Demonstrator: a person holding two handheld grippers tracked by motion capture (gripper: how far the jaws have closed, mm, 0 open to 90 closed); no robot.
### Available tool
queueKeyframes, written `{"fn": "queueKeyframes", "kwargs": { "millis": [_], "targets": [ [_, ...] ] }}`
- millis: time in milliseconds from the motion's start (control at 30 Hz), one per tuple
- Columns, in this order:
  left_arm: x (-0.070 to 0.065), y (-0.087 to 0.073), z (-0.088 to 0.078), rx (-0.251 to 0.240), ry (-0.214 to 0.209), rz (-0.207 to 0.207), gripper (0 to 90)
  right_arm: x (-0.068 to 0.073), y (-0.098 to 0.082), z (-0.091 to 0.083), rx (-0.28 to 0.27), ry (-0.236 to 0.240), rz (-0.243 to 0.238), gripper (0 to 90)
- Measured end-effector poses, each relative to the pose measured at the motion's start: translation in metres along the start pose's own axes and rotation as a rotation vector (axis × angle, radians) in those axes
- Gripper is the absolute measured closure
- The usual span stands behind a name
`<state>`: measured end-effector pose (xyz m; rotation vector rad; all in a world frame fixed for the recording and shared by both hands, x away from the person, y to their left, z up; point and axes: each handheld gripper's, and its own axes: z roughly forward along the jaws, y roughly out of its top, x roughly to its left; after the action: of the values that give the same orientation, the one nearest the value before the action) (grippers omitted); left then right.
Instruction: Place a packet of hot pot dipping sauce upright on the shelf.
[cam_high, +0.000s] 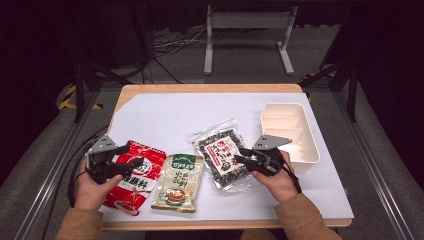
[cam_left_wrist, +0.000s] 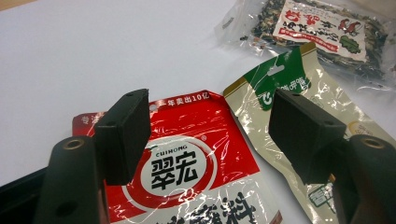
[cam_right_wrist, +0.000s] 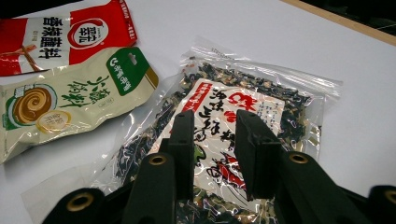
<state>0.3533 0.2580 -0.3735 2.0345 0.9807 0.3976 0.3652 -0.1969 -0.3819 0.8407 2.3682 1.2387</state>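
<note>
So the seaweed bag (cam_high: 223, 157) lay toward the right side of the desk (cam_high: 200, 107), about midway between the near and far edges. Its long axis ran on a slant, the top corner tipped toward the far left and the bottom toward the near right edge. The white tray (cam_high: 310, 150) sat just beside it, nearer the right edge.

The right gripper (cam_high: 239, 156) was the closer one by far. It came in from the bag's right side, pointing left across it, jaws right over the printed label. In the right gripper view the jaws (cam_right_wrist: 215, 140) were partly apart with the label showing through the gap, and I couldn't see any plastic pinched, so I'd call it loose, not gripping anything yet.

The green pouch (cam_high: 178, 181) sat just left of the bag, then the red pouch (cam_high: 134, 175) toward the near left corner. The left gripper (cam_high: 131, 159) hung over the red one, jaws spread wide and empty, well apart from the bag. My guess was that the right hand would take it, probably by an edge.
</note>
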Motion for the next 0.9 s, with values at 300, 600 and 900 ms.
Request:
{"fn": "queueKeyframes", "kwargs": {
  "millis": [300,600,900],
  "targets": [
    [0.001,0.001,-0.003,-0.006,-0.003,-0.003,29.4,0.006,0.005,-0.001,0.02,0.011,-0.03,63.0],
    [-0.001,0.001,-0.003,0.007,-0.002,0.0,29.2,0.01,0.014,-0.003,0.016,0.033,-0.042,59.8],
    [-0.001,0.004,-0.006,0.001,-0.009,0.008,28.4,0.011,0.024,0.0,0.046,0.094,-0.039,55.7]
  ]
}}
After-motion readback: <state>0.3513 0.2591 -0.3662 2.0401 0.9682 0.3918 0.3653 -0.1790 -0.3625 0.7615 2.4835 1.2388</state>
